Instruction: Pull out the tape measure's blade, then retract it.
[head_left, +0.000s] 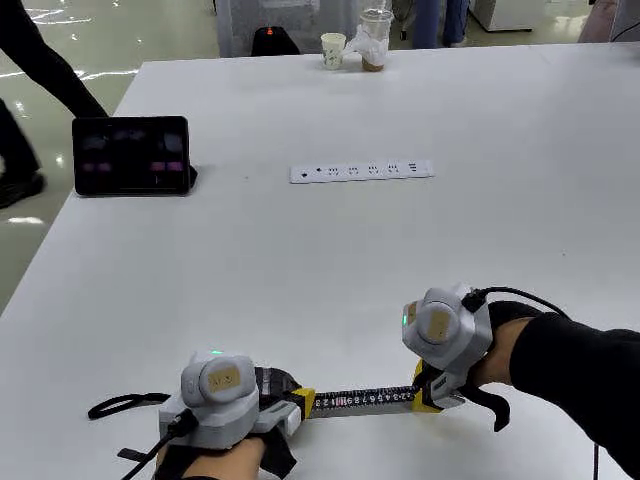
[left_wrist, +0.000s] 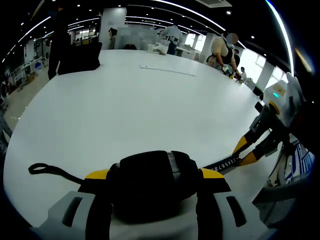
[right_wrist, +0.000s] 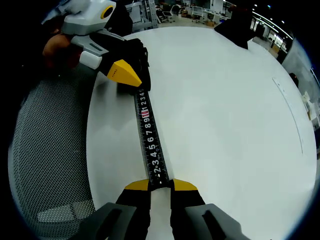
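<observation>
Left gripper (head_left: 290, 402) sits at the lower left of the head view, its jaws clamped against both sides of the black tape measure (head_left: 272, 388). In the left gripper view the yellow-tipped jaws rise on either side of the case and press on it. A black strap (head_left: 125, 404) loops away from the case toward the left edge, lying on the white table (head_left: 300, 270).

At the lower right of the head view the right gripper (head_left: 428, 397) has its jaws drawn almost together, pinching the end of the blade (head_left: 362, 400). In the right gripper view the yellow fingertips (right_wrist: 136, 186) nip the blade's tip at bottom centre. From there the blade runs straight up the frame, printed numbers facing up, to the case at upper left. It is out by a short stretch and spans the gap between the two grippers, low over the tabletop. A dark sleeve (head_left: 580, 370) reaches in from the right edge behind the right gripper.

Farther up, a dark-screened tablet (head_left: 130, 155) stands at middle left near the table's edge. A white power strip (head_left: 362, 171) lies flat at upper centre, well apart from it.

At the top, on the table's far edge, a paper cup (head_left: 333, 50) stands just beside a clear plastic cup (head_left: 376, 38). In the upper left corner a person's dark leg (head_left: 30, 60) shows on the glossy floor.
</observation>
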